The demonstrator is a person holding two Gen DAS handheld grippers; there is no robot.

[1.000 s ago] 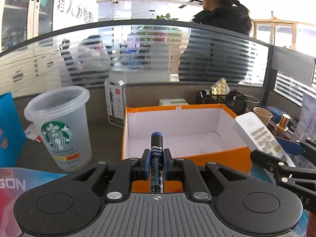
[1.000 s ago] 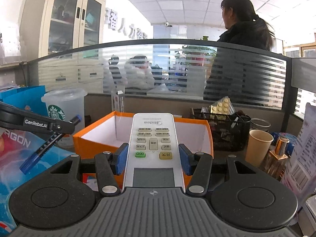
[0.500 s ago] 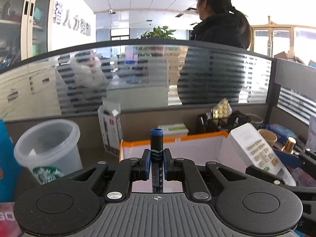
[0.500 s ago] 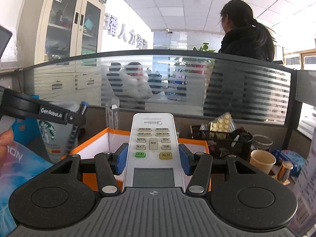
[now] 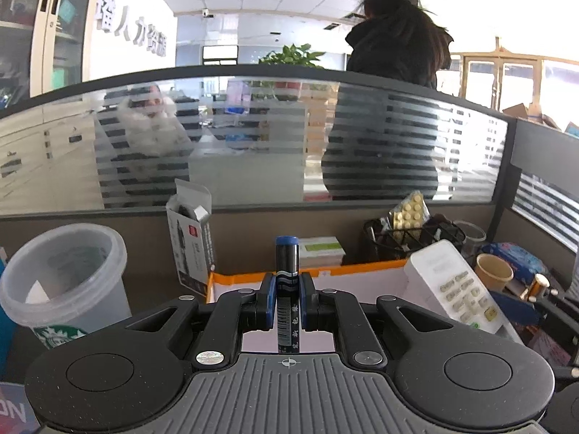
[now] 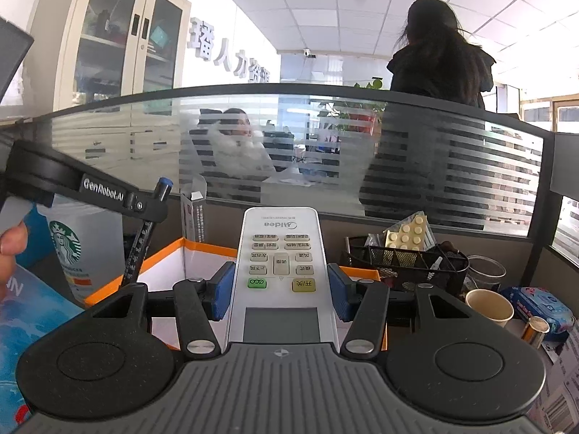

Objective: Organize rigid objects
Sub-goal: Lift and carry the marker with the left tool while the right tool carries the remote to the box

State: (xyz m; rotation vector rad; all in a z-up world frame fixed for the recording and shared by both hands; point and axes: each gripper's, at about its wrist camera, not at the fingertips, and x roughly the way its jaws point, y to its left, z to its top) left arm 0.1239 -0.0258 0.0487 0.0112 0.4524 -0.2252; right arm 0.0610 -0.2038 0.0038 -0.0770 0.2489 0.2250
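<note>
My left gripper [image 5: 287, 298] is shut on a black marker pen with a blue cap [image 5: 287, 267], held tilted upward over the near edge of an orange-rimmed white box [image 5: 325, 274]. My right gripper [image 6: 280, 289] is shut on a white Midea remote control [image 6: 279, 253], held above the same box [image 6: 173, 249]. In the right wrist view the left gripper [image 6: 144, 213] and its pen [image 6: 144, 235] show at the left. In the left wrist view the remote [image 5: 452, 285] shows at the right.
A Starbucks plastic cup [image 5: 65, 282] stands left of the box, with a small carton [image 5: 191, 238] behind it. A black mesh organiser with pill blisters [image 6: 401, 256], a paper cup [image 6: 488, 305], a glass jar [image 6: 485, 275] and a blue pack [image 6: 542, 307] stand at the right. A glass partition runs behind.
Both grippers have risen and tipped upward with their objects. The box and cup have dropped lower in both views. The grips are unchanged.
</note>
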